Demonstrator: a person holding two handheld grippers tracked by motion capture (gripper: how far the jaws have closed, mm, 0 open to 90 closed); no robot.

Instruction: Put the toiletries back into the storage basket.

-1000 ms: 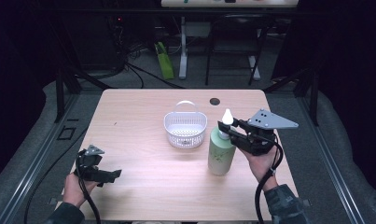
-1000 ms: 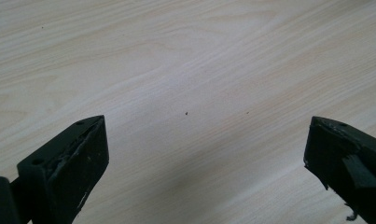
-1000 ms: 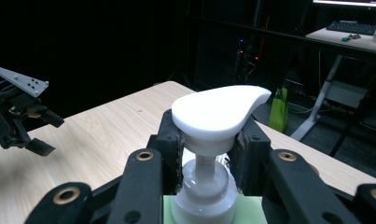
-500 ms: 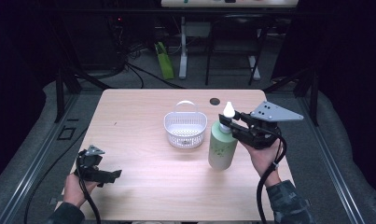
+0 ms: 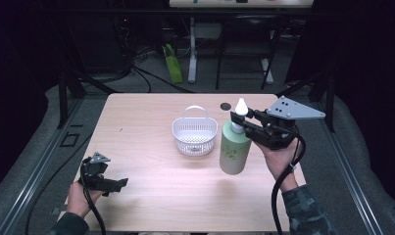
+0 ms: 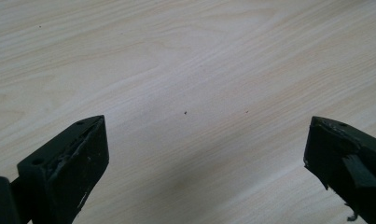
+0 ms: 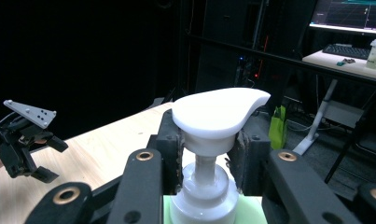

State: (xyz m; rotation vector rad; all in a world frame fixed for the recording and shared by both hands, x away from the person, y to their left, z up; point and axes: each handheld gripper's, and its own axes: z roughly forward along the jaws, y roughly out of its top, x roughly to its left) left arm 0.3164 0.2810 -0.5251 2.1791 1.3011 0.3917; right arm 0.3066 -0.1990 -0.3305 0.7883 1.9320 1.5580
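Pale green pump bottle (image 5: 234, 149), white pump head (leaf-printed), upright

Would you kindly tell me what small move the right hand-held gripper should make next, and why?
Probably carry the pump bottle left toward the white basket: the right hand-held gripper is clamped on its neck, the bottle appears lifted off the table, and the basket stands close beside it.

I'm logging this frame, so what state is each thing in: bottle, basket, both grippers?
Pump bottle: upright, gripped at the neck under its white pump head, apparently off the table.
Basket: upright on the table, handle raised, looks empty.
Right gripper: shut on the pump bottle's neck.
Left gripper: open, nothing between its fingers, low over the table.
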